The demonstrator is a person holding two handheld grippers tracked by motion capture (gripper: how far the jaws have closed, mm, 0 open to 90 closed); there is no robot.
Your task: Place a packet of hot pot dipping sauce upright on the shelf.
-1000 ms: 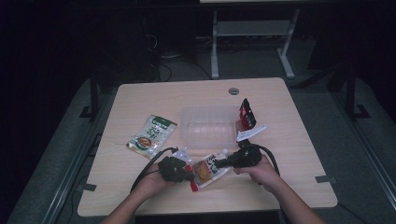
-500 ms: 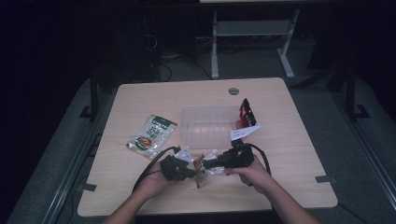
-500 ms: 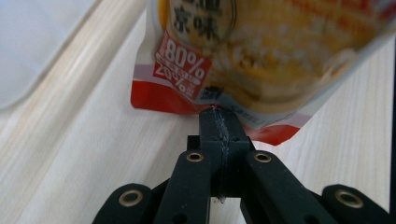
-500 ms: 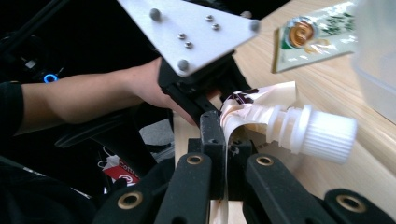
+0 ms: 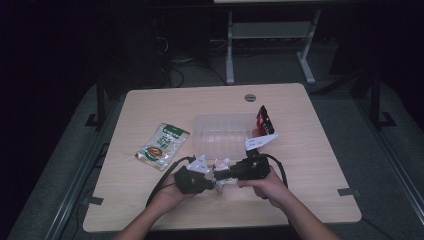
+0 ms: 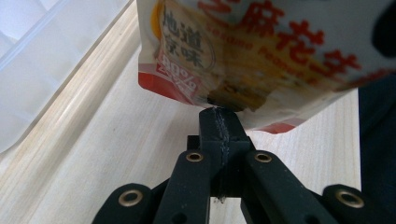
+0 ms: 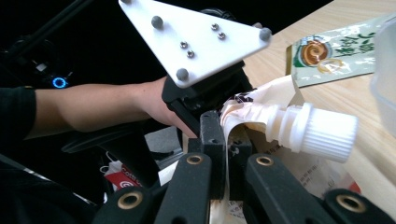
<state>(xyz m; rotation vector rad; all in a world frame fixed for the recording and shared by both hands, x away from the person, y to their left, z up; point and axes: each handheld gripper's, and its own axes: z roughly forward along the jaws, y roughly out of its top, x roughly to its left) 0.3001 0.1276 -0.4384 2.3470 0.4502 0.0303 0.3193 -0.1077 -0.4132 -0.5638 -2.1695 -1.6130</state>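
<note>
Spout pouch btwn both hand-held grippers

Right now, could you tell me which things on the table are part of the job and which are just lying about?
In use:
- spouted pouch, held by both grippers
- left gripper, shut on its lower edge
- right gripper, shut beside the white cap

Lying about:
- clear plastic tray
- green packet
- red-and-black packet

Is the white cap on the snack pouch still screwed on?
Yes, on. The ribbed white cap sits over the spout of the pouch, hiding its opening.
</note>
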